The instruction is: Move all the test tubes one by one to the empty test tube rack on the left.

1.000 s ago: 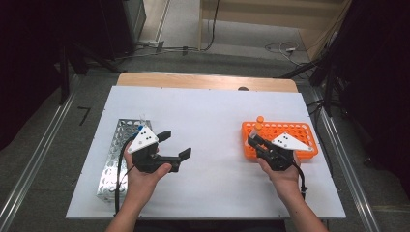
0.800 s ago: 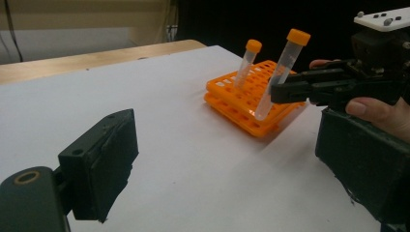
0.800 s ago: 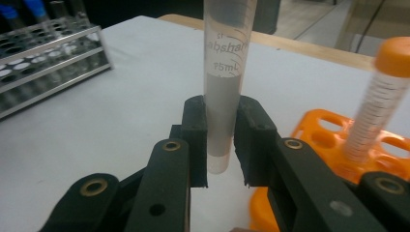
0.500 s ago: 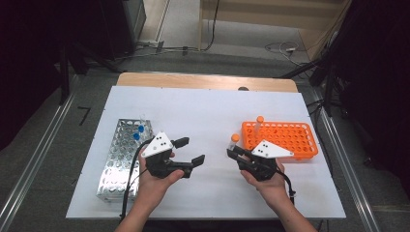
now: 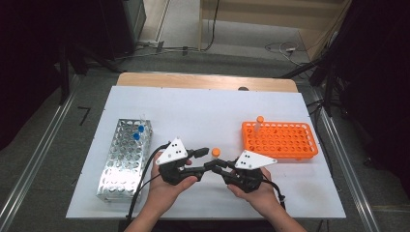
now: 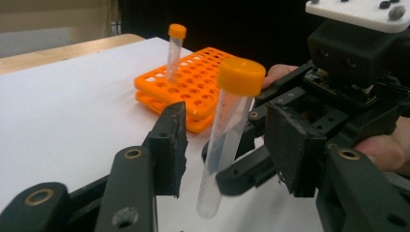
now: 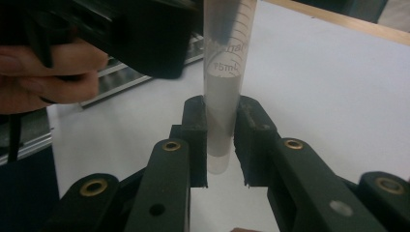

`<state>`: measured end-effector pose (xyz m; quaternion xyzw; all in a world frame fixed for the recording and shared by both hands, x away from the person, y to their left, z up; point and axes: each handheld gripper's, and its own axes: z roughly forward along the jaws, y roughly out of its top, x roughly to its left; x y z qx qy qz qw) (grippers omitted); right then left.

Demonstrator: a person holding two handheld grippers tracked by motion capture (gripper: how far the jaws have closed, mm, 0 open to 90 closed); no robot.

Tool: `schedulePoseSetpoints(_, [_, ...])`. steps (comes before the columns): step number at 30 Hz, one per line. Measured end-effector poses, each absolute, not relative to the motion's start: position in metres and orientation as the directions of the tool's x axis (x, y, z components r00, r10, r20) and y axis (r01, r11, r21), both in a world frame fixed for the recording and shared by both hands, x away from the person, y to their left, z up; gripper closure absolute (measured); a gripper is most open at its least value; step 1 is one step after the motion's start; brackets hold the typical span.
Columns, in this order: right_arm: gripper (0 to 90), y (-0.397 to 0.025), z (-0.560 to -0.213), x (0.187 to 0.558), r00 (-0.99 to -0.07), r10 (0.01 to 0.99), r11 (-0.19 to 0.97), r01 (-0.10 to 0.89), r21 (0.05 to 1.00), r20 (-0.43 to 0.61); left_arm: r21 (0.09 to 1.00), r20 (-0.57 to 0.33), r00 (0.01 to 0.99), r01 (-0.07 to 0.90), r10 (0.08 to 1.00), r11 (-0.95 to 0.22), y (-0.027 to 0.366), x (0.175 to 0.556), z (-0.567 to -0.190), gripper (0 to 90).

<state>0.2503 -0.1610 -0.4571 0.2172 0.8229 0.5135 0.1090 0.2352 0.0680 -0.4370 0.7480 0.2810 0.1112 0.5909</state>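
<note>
Right gripper [image 7: 220,145] is clamped on the lower end of a clear tube [image 7: 226,72], holding it upright over the white table [image 5: 203,116], near the middle of its front edge. Its orange cap [image 6: 240,76] is at the top. Left gripper [image 6: 227,145] has its jaws spread to either side of that tube, touching nothing. An orange rack [image 5: 285,140] sits towards the right edge with one capped tube [image 6: 174,50] standing in it; a metal rack [image 5: 121,154] lies by the left edge.

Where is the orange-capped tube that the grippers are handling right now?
In the high view the tube is near the table's front middle, clamped in the right gripper, between the left gripper's open jaws, left of the orange rack.
</note>
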Motion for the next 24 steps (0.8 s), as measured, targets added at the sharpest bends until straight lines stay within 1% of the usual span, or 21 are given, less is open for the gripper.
schedulePoseSetpoints(3, [73.2,-0.157,-0.457,0.247,-0.897,0.44,0.393,0.231,0.89,0.038,0.943,-0.161,0.826,0.29,0.54,-0.163,0.064,0.235,-0.439,58.3])
schedulePoseSetpoints(8, [73.2,-0.154,-0.457,0.244,-0.91,0.414,0.402,0.223,0.888,0.041,0.942,-0.146,0.831,0.283,0.537,-0.183,0.062,0.234,-0.44,71.3])
schedulePoseSetpoints(12, [73.1,-0.154,-0.458,0.244,-0.911,0.41,0.4,0.228,0.888,0.049,0.941,-0.128,0.824,0.277,0.553,-0.195,0.063,0.233,-0.439,74.4])
schedulePoseSetpoints(17, [71.2,-0.156,-0.457,0.245,-0.914,0.4,0.393,0.235,0.889,0.065,0.943,-0.117,0.821,0.269,0.558,-0.198,0.064,0.232,-0.438,74.8])
schedulePoseSetpoints(18, [67.7,-0.157,-0.457,0.246,-0.916,0.395,0.391,0.238,0.889,0.072,0.942,-0.111,0.818,0.267,0.565,-0.202,0.065,0.232,-0.437,74.8])
schedulePoseSetpoints(24, [36.1,-0.164,-0.456,0.252,-0.91,0.406,0.382,0.255,0.888,0.087,0.945,-0.119,0.788,0.276,0.604,-0.173,0.083,0.234,-0.431,74.8])
